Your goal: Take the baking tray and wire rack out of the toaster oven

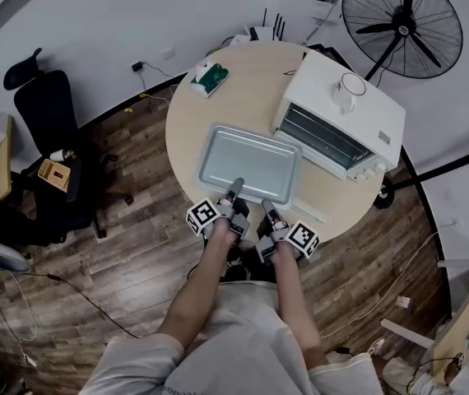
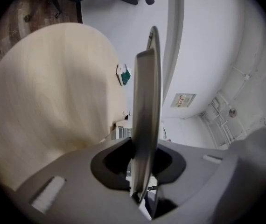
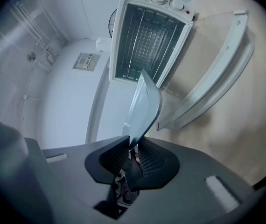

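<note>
Baking tray (image 1: 248, 164): out of toaster oven (image 1: 339, 113), lying flat over round table (image 1: 187, 130), just in front of open oven door (image 3: 217, 73).
Left gripper (image 1: 235, 188): jaws clamped on left part of tray's near rim.
Right gripper (image 1: 267, 206): jaws clamped on right part of same rim.
Wire rack (image 3: 149, 43): inside oven.
Cup (image 1: 350, 91): on top of oven.
Tissue box (image 1: 209, 78): at far edge of table, well apart from tray.
</note>
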The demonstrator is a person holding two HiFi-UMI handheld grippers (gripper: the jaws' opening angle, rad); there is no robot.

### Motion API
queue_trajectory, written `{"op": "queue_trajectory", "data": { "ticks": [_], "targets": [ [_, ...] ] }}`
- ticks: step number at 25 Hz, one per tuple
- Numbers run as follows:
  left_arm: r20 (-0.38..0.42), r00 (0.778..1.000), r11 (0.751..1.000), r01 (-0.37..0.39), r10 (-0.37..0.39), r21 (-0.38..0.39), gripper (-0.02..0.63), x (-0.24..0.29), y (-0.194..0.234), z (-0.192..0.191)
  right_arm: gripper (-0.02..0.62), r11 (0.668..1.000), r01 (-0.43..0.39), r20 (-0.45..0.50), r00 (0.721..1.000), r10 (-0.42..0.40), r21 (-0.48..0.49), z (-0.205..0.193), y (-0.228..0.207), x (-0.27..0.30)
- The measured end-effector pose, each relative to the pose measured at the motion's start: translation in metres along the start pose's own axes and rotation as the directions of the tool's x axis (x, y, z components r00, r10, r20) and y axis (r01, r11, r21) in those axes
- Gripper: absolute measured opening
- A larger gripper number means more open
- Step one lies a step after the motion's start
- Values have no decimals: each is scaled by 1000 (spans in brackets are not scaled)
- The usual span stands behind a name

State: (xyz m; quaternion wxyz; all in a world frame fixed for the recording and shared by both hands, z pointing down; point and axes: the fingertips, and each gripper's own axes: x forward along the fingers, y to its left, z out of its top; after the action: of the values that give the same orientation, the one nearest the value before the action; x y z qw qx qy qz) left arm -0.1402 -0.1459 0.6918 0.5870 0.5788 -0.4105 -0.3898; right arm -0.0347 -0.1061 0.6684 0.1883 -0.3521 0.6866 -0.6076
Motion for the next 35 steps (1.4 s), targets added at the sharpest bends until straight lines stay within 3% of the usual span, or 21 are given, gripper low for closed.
{"op": "queue_trajectory", "data": {
  "ticks": [11,21,27,31,35],
  "targets": [
    [167,986,1000,11,-8,-17,129,-56,9,78,43,990,-30,-289,957,-11,-138,-72,19,43],
    [274,961,999,-20,33,-49,128,-97,41,134,41,974,21,-355,929,-102,-224,-74,-5,32],
    [179,980,997,-82,83,-16,130,-121,71,158,41,969,22,-371,922,-115,-246,-70,-12,29],
    [36,992,989,-126,124,74,131,-124,83,166,41,964,10,-375,920,-114,-267,-68,-8,28],
    [-134,979,984,-136,151,114,134,-122,84,168,41,932,-25,-413,901,-136,-362,-72,10,34]
  ]
}}
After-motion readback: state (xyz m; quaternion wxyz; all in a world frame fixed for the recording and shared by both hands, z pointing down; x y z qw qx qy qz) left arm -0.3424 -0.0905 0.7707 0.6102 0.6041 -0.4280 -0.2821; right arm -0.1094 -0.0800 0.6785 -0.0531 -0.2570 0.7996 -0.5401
